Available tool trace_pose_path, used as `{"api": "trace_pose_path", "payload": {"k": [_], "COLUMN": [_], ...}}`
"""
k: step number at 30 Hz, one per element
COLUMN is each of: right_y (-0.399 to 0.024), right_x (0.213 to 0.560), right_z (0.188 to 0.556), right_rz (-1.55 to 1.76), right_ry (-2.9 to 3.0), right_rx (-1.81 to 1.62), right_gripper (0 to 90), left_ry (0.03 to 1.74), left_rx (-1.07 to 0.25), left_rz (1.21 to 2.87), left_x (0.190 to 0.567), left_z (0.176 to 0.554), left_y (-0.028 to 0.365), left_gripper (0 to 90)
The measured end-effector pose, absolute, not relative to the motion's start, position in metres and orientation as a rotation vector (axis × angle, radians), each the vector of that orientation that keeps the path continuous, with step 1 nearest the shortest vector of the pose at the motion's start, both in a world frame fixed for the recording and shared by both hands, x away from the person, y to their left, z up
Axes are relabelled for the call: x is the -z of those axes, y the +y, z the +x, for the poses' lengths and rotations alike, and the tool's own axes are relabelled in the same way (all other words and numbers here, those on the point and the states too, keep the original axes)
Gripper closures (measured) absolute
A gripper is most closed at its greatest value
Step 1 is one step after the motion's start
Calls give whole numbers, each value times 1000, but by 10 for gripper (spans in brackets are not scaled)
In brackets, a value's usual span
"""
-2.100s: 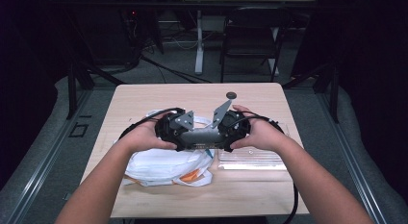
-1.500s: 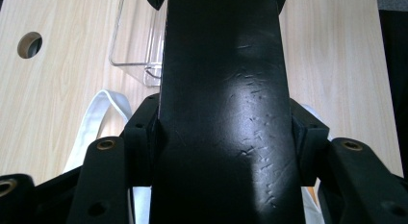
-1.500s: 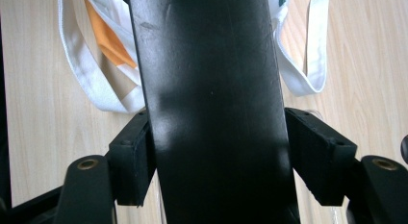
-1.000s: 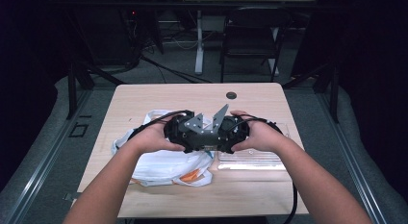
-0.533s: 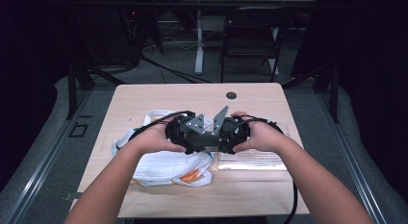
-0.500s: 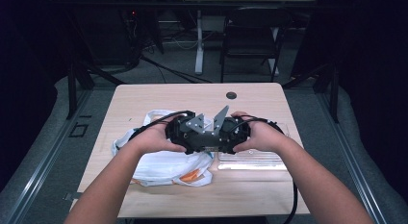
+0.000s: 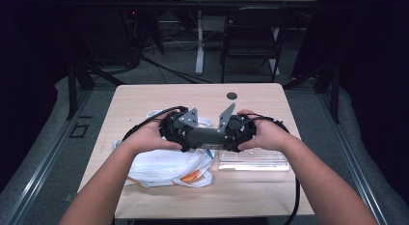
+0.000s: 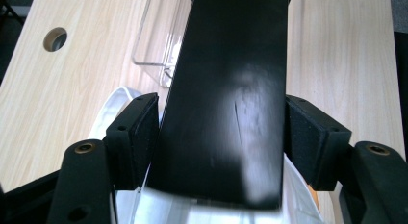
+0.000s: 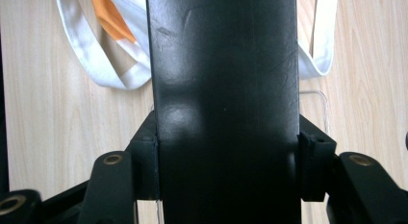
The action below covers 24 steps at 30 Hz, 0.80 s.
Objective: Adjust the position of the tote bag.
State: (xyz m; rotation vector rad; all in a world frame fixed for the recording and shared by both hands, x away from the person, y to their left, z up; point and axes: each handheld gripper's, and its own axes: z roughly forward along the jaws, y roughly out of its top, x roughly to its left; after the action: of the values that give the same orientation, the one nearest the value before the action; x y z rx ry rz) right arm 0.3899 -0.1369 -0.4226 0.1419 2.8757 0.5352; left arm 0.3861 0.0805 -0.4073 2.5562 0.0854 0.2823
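A long flat glossy black bar (image 7: 202,136) hangs level over the table between both hands. My left gripper (image 7: 185,138) is at its left end. In the left gripper view my gripper (image 8: 221,137) straddles the bar (image 8: 226,89); its jaws have just been opening, and the pads (image 8: 137,137) stand beside the bar's edges without clearly pressing. My right gripper (image 7: 223,138) is at the other end. In the right gripper view my gripper (image 9: 223,152) is shut on the bar (image 9: 221,89), with a pad (image 9: 146,152) tight on each edge.
A white plastic bag (image 7: 164,164) with something orange inside lies under the left hand. A clear plastic tray (image 7: 253,160) sits under the right hand. The wooden table (image 7: 144,97) has a round cable hole (image 7: 232,95). A chair (image 7: 251,46) stands behind it.
About two seconds ago the left hand sat slightly further left; it slid right along the bar. Over the last second both hands have kept still.
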Motion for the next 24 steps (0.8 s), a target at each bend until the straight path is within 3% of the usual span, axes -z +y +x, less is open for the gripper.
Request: {"api": "trace_pose_path", "payload": {"k": [24], "right_y": [-163], "right_x": [423], "right_z": [394], "right_rz": [202], "right_ry": [2860], "right_rx": [-468], "right_gripper": [414], "left_ry": [194], "left_rx": [-308], "left_rz": [2612], "left_x": [413], "left_z": [389], "left_y": [119], "left_gripper": [330]}}
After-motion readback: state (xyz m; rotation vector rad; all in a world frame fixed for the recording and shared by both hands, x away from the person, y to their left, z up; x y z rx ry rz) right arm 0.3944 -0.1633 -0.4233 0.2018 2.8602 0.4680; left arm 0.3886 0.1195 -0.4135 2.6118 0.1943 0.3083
